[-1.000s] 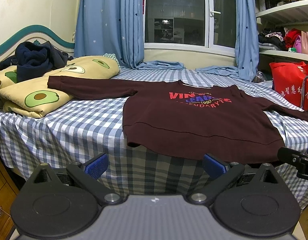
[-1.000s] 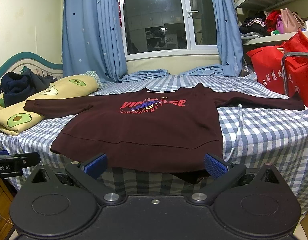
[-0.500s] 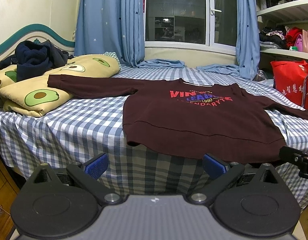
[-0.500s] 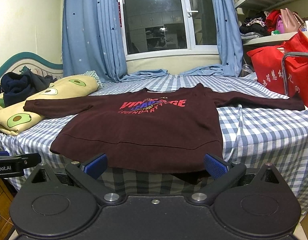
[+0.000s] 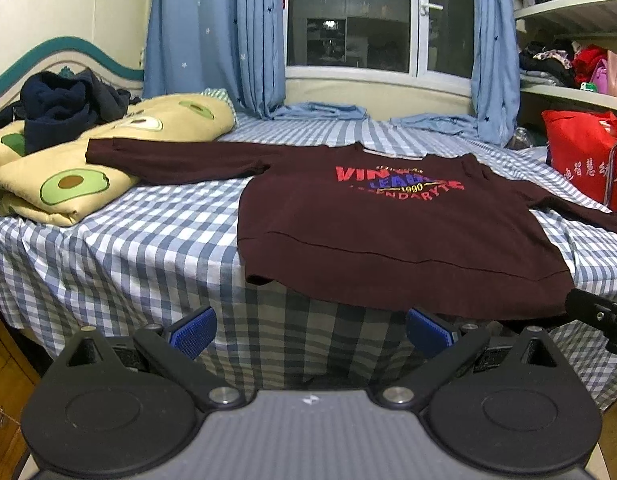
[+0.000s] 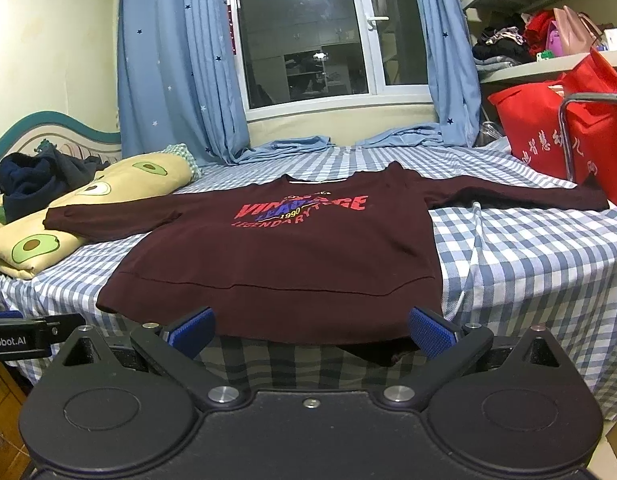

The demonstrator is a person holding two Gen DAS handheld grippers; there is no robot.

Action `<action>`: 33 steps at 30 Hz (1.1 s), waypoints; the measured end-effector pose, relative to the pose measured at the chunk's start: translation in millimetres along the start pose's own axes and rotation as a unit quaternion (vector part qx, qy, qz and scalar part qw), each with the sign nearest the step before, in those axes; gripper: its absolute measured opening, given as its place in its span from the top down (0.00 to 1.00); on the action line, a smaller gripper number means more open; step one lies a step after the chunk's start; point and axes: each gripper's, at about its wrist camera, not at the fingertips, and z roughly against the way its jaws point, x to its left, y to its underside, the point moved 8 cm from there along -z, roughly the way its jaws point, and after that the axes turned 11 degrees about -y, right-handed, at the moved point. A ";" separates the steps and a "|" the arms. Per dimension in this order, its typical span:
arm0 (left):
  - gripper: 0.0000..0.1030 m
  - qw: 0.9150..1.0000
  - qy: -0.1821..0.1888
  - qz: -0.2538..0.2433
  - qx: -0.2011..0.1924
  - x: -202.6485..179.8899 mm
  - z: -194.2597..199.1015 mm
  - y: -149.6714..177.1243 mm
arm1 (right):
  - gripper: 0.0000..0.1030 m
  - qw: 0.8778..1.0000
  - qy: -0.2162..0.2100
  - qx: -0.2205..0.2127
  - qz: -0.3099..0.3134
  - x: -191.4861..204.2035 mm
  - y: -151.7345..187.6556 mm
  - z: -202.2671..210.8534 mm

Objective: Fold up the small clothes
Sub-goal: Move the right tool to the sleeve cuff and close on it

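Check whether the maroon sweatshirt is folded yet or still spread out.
Spread out, unfolded. The maroon sweatshirt lies flat, print up, on the checked bed, both sleeves stretched sideways and its hem overhanging the near edge.

Bed w/ blue-white checked sheet (image 5: 148, 248). Yellow avocado-print pillows (image 5: 68, 184) at its left end, dark navy clothes heap (image 5: 56, 112) on top, teal-edged headboard (image 5: 64, 50) behind. Blue star curtains (image 6: 176, 80) either side of a dark window (image 6: 304, 40), ceiling lamp reflected in the glass. Red bag (image 6: 548, 128) by bed's right end; shelves (image 5: 568, 92) above hold what look like clothes & bags, too small to tell.
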 end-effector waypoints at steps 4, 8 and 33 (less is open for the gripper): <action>0.01 1.000 -0.005 -0.001 0.024 -3.6 -11.5 -6.0 | 0.00 1.000 0.004 -0.002 -0.007 -5.6 -6.1 -2.0; 0.01 0.999 -0.009 -0.009 0.039 -13.8 -24.6 -18.6 | 0.00 1.000 0.007 -0.005 -0.005 -14.1 -17.3 -10.0; 0.01 0.997 0.056 -0.050 0.000 -160.6 -157.7 -116.7 | 0.00 0.992 0.095 -0.014 -0.081 -204.7 -87.6 -97.2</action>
